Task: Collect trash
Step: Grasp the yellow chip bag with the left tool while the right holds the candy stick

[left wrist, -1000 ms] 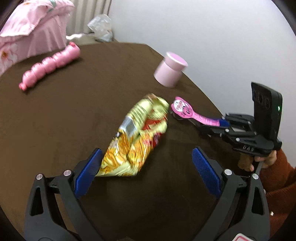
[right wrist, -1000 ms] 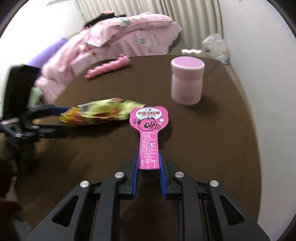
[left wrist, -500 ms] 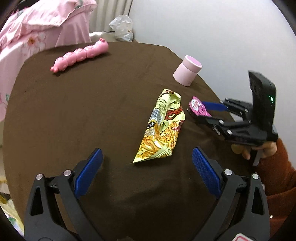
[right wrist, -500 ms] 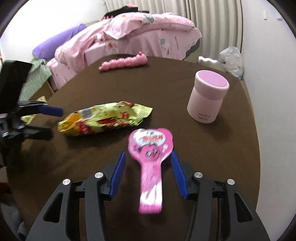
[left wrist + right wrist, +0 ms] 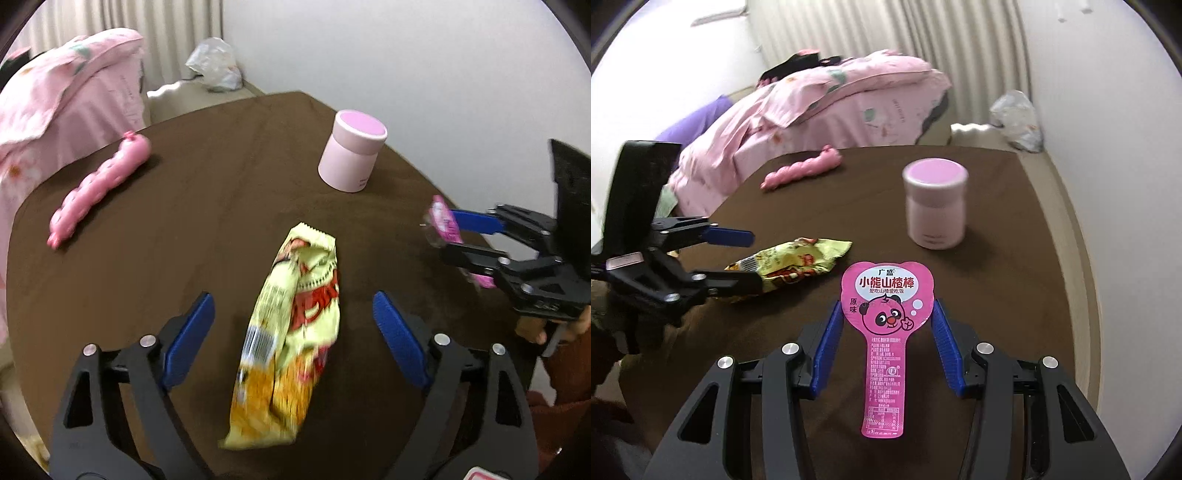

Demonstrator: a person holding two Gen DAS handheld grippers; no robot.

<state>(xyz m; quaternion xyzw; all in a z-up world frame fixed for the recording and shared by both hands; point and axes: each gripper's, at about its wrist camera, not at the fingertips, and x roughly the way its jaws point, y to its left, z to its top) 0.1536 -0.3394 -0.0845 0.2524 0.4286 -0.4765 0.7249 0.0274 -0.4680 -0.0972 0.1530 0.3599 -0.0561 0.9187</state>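
Note:
A crumpled yellow snack bag (image 5: 291, 328) lies on the brown table (image 5: 184, 221), between the open fingers of my left gripper (image 5: 293, 321). It also shows in the right wrist view (image 5: 790, 264), with the left gripper (image 5: 738, 258) around its near end. A pink paddle-shaped wrapper (image 5: 886, 332) with a bear face lies flat on the table between the open fingers of my right gripper (image 5: 886, 328), untouched by them. The left wrist view shows the right gripper (image 5: 454, 232) open around the pink wrapper (image 5: 445, 221).
A pink lidded jar (image 5: 351, 157) stands at the far right of the table, also in the right wrist view (image 5: 936, 203). A pink caterpillar toy (image 5: 99, 184) lies far left. A bed with pink bedding (image 5: 827, 107) is beyond the table. A plastic bag (image 5: 1015, 122) lies by the wall.
My right gripper opened and let go of the pink wrapper, which now lies on the table between its fingers. My left gripper moved in around the snack bag.

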